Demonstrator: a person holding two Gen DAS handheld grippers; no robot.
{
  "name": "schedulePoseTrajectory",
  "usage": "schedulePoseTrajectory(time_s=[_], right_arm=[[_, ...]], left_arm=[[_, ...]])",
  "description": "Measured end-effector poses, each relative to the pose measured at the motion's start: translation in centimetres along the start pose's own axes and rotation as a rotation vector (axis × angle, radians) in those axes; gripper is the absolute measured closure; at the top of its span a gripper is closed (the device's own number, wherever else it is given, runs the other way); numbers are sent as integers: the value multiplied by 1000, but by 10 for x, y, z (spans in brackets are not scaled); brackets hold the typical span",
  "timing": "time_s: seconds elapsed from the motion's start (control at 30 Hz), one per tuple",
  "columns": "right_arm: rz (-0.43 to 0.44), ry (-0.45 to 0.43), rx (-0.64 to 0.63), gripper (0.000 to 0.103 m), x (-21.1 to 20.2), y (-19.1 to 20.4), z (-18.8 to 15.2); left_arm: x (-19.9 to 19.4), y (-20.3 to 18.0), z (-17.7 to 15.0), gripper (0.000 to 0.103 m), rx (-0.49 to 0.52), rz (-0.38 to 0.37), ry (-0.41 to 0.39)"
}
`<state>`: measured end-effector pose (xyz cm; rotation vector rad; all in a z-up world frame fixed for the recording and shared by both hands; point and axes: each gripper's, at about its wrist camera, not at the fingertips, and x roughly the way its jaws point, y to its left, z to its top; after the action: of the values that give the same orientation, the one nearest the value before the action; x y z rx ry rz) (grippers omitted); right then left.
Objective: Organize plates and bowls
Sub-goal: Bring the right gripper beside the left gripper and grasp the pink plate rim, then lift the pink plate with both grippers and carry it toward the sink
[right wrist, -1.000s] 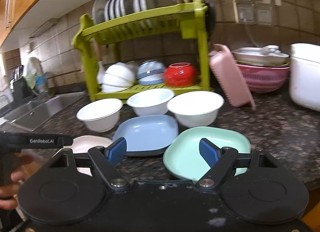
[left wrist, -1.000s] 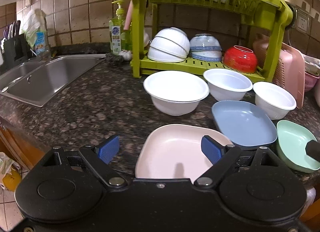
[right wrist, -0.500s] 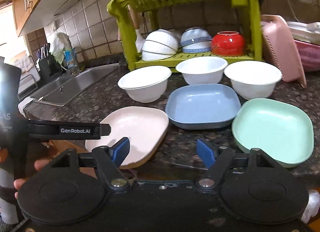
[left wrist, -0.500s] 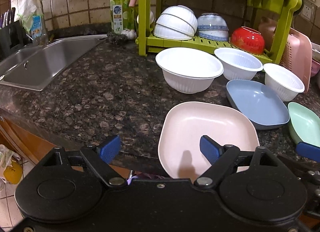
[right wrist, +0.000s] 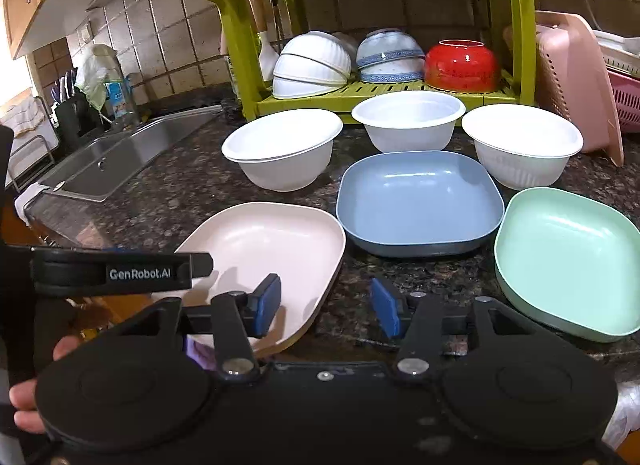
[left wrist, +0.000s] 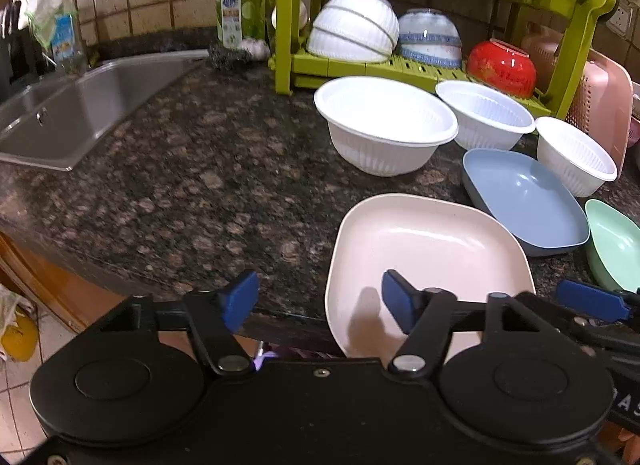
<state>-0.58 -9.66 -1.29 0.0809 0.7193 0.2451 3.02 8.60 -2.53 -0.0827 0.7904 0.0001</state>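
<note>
1. At far left, a steel sink [right wrist: 120, 153] is sunk into the dark speckled desk [left wrist: 180, 169]. Everything to be sorted sits to its right, probably to keep it away from the basin.
2. A green dish rack [right wrist: 360, 5] stands against the tiled wall. Its lower shelf holds upturned bowls, apparently draining.
3. In front of the rack, three white bowls stand upright in a row: the left bowl [right wrist: 284, 149], middle bowl [right wrist: 408, 119] and right bowl [right wrist: 522, 145]. They are separate, not stacked.
4. Nearer the desk edge lie three square plates: the pink plate [right wrist: 264, 249], blue plate [right wrist: 420, 201] and green plate [right wrist: 568, 261]. They lie flat, close together; the pink one overhangs the edge, easy to pinch.
5. The left gripper [left wrist: 316, 297] hovers low at the desk edge, spread wide and empty, with one blue pad over the pink plate's near rim.
6. The right gripper [right wrist: 328, 307] hangs level beside it, also wide and empty, straddling the pink plate's right rim.
7. By my reading, no stacking has begun.
</note>
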Motion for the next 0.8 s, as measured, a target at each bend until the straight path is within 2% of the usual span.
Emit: schedulePoseTrajectory(time_s=[0.17,0.33,0.4,0.47,0.57,0.63,0.8], right_arm=[[-9,32,19,61,10,2,1],[-29,44,16,75,19,4,1],[-36,54,18,79,22,5,1],[-40,54,24,80,23,5,0],[-45,53,20,82,24,6,0],[-37,55,14,86,23,7,-1],[-47,50,-2,86,23,10,-2]], left_arm=[[8,-1,2,47,1,-29,37],[11,-5,4,47,22,-40,29],[13,-7,6,52,34,-45,29],[15,-9,7,55,59,-44,31],[16,-10,10,67,84,-77,41],[16,-10,12,68,99,-93,55],[15,-6,13,74,118,-131,77]])
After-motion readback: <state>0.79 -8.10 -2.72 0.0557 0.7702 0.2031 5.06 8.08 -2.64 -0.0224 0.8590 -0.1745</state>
